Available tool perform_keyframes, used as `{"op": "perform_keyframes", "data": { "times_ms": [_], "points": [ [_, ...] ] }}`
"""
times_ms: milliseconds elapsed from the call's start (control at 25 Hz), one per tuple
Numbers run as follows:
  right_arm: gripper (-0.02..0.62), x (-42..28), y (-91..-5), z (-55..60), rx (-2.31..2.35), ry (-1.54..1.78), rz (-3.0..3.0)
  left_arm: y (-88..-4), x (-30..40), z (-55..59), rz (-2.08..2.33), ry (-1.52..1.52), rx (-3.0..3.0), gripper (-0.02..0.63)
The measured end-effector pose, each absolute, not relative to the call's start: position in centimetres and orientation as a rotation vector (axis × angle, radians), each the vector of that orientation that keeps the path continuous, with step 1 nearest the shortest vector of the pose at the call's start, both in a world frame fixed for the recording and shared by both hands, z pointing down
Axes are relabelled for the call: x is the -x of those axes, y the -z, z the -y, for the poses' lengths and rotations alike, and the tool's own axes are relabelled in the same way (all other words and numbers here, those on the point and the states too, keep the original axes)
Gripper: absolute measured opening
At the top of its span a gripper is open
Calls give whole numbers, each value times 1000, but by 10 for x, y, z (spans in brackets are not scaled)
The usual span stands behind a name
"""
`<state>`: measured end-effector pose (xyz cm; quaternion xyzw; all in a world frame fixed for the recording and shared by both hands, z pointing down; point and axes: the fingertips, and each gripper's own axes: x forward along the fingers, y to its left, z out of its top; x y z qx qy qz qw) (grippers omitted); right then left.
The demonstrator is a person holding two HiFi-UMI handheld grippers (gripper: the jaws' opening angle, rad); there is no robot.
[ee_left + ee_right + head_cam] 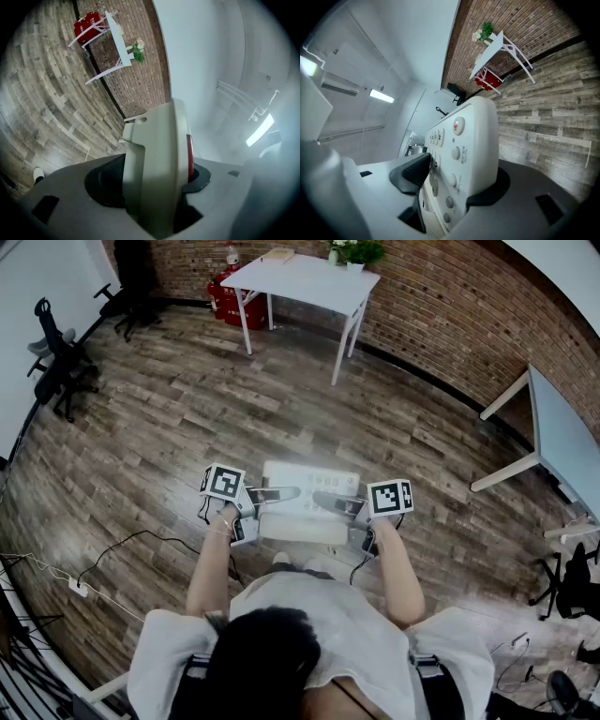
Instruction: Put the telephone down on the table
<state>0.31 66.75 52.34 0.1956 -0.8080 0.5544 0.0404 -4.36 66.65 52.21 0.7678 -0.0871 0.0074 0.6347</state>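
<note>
Left gripper clamped on the telephone, jaws wide around its cream casing, seen edge-on. Right gripper likewise closed on the keypad end, pads pressing front and back. Held level in mid-air at the head view's centre, above the wood-plank floor. Well apart from the white table at upper centre, with a potted plant on its far edge.

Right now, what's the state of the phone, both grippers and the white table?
telephone: held in the air above the floor, face up, gripped at both ends, not on any table.
left gripper: shut on the telephone's left end.
right gripper: shut on the telephone's right end, one pad on the keypad face.
white table: standing across the room, plant upright on it.
</note>
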Motion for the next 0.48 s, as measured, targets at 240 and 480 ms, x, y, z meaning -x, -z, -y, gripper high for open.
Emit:
{"op": "perform_keyframes", "data": {
  "times_ms": [240,480],
  "points": [
    [272,-2,-527,-667,-587,-1730,2460,-526,46,-666,211,-29,-1728,296],
    [272,12,-530,-663,-575,-1711,2470,-527,59,-662,214,-16,-1749,296]
  ]
}}
